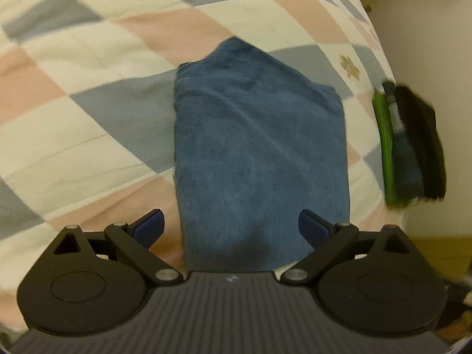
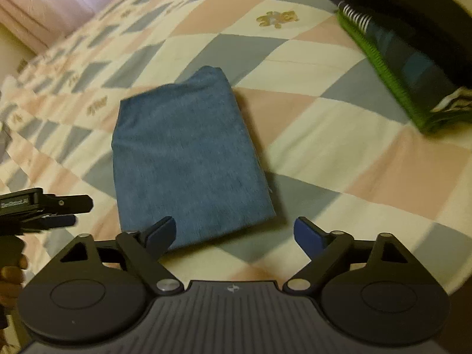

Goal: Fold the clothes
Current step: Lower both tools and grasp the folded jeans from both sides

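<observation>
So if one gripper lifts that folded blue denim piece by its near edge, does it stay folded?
Probably not. The folded blue denim garment is soft layered cloth, so it would likely droop and unfold. Its textured weave should grip rather than slip. It looks fairly heavy for its size, lying flat on the checked quilt.

Stack of folded clothes (image 1: 413, 144) at far right is motion-blurred & partly cut by the lens rim in left wrist view. Left gripper (image 2: 59, 212) cut off at left edge in right wrist view; jaw state unclear there. Hand (image 2: 11, 277) barely shows, dark.
</observation>
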A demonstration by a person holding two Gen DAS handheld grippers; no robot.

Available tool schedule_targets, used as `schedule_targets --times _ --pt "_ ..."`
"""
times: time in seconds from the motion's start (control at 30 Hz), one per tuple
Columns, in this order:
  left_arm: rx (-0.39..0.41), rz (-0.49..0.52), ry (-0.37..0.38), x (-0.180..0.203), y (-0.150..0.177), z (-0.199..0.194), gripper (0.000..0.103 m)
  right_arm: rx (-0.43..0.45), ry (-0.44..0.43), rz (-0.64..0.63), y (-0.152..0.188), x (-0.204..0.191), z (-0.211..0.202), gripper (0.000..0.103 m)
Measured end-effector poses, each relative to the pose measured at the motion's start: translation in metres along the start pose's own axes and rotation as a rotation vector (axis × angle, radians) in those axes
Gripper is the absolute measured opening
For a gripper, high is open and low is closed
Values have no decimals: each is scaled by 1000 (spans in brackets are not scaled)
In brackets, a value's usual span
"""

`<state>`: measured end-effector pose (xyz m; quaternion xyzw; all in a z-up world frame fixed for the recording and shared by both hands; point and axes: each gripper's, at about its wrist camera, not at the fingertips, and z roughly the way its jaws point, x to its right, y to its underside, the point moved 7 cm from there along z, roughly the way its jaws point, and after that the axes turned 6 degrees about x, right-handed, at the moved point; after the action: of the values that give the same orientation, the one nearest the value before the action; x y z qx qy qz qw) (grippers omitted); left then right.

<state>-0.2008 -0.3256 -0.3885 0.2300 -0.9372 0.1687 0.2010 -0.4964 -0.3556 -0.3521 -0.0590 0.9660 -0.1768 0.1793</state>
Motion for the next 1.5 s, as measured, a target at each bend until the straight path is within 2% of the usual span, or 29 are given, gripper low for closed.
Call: schedule_targets --times 0.13,0.27,0.37,0.53,0.67,0.77,0.83,0.9,0.97,1.0,1.07,1.2,1.3,1.37,1.5 --pt "1 -119 73 -25 -6 23 96 4 -43 26 -13 15 26 88" --pt "31 -149 122 -37 -12 40 96 11 -121 42 -32 27 53 92" --pt "57 -181 207 -41 -15 51 96 -1 -200 54 -46 34 76 93" --pt "88 -235 347 -50 -14 68 98 -58 -333 21 -63 36 118 93" --pt "98 -267 389 -55 -13 79 98 -124 -447 11 -64 34 142 92" --pt "106 -246 400 -51 -17 85 97 -178 -486 15 -61 35 158 84" --pt "107 -217 389 -45 -21 90 94 -194 -501 21 -62 33 164 73" --pt "108 -171 358 -37 -25 94 86 -206 -510 35 -63 32 169 69" --pt "103 -105 313 -35 -26 91 64 -211 -523 42 -63 29 168 57" --pt "99 -81 300 -35 -26 88 61 -214 -530 46 -64 28 167 54" --pt "100 -90 332 -38 -24 79 54 -212 -534 40 -64 26 159 47" --pt "84 -76 323 -39 -23 83 58 -212 -538 30 -62 22 145 47" --pt "77 -68 324 -39 -25 89 62 -208 -474 -24 -61 24 151 58" --pt "70 -78 333 -41 -24 92 65 -200 -487 5 -64 28 153 65" --pt "75 -79 335 -40 -24 100 67 -206 -536 53 -60 32 167 68"
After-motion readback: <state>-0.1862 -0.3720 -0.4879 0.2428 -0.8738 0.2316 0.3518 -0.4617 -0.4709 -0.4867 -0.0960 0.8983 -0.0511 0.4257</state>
